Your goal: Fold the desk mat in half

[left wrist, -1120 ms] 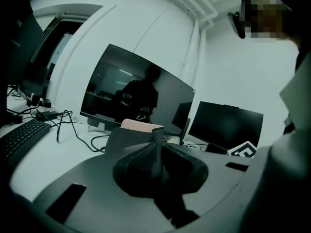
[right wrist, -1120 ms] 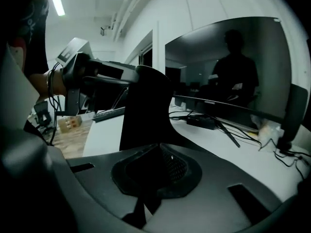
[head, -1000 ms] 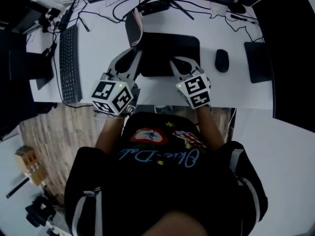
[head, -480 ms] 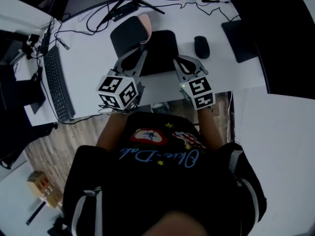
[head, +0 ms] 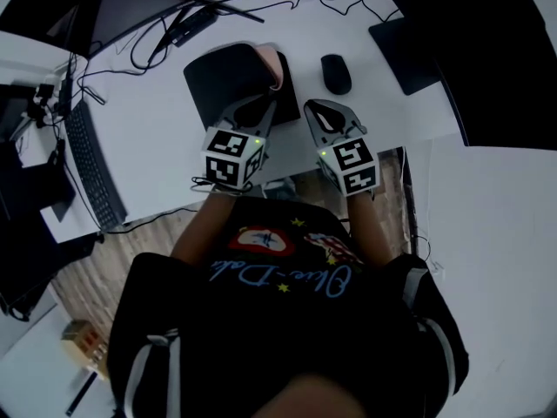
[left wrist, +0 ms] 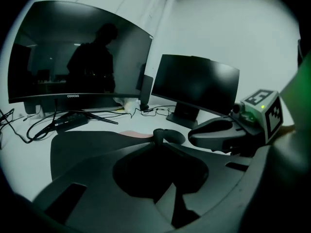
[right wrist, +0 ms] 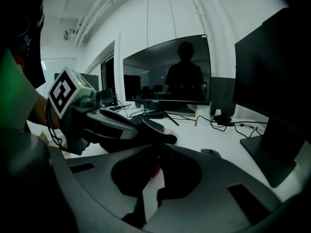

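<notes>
- the desk mat (head: 228, 81) lay on the white counter (head: 152, 133), doubled over on itself. a black flap was on top, and a strip of its pink underside (head: 277, 68) showed along the right-hand edge.
- the left tongs (head: 266, 104) were over the near right part of the mat, pointing away from the person and tilted downward.
- the left tips were narrow, all but together, with nothing visible between them. whether they touched the mat surface could not be settled from these dim views.
- the right tongs (head: 318, 108) were fully closed with nothing in them, over bare counter just beside the mat's right edge.
- the two tongs sat side by side, near each other but apart.
- a mouse (head: 336, 74) lay beyond the right tongs, to the right of the mat.
- a keyboard (head: 87, 159) lay well apart from the mat, at the far left of the counter.
- two dark monitors (left wrist: 77, 52) stood at the back of the counter, with cables (head: 165, 33) trailing in front of them.
</notes>
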`<action>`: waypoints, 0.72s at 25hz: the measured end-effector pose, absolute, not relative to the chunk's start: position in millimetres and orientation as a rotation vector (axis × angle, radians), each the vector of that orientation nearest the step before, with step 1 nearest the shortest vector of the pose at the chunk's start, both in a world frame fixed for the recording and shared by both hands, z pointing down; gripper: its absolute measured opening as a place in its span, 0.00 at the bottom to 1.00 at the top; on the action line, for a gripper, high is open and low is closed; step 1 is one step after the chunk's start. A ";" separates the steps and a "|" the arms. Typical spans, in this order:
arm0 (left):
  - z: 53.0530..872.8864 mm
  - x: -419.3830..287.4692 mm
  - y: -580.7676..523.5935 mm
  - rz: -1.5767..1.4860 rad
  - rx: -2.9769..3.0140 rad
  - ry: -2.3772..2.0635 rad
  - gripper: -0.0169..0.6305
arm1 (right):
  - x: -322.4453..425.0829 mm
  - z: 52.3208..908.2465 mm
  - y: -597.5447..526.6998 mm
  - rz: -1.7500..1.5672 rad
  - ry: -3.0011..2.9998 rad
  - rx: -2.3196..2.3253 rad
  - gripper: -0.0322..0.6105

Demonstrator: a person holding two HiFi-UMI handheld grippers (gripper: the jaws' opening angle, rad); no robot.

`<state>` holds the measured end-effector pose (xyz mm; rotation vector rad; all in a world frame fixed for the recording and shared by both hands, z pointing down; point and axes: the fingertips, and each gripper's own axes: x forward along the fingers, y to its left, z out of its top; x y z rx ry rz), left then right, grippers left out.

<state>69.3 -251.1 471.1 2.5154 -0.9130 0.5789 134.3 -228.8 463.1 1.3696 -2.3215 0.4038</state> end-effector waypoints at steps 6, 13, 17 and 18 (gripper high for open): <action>486.5 82.7 -245.8 0.671 2.533 -0.846 0.13 | 140.8 460.3 -231.2 0.414 -2.325 1.386 0.05; 480.9 84.3 -246.3 0.517 2.469 -0.791 0.16 | 140.1 454.8 -236.4 0.402 -2.353 1.395 0.05; 467.5 74.6 -246.9 0.347 2.390 -0.800 0.18 | 139.5 447.5 -240.5 0.387 -2.378 1.413 0.05; 463.9 68.6 -247.9 0.303 2.366 -0.818 0.18 | 138.6 444.9 -242.0 0.381 -2.388 1.415 0.05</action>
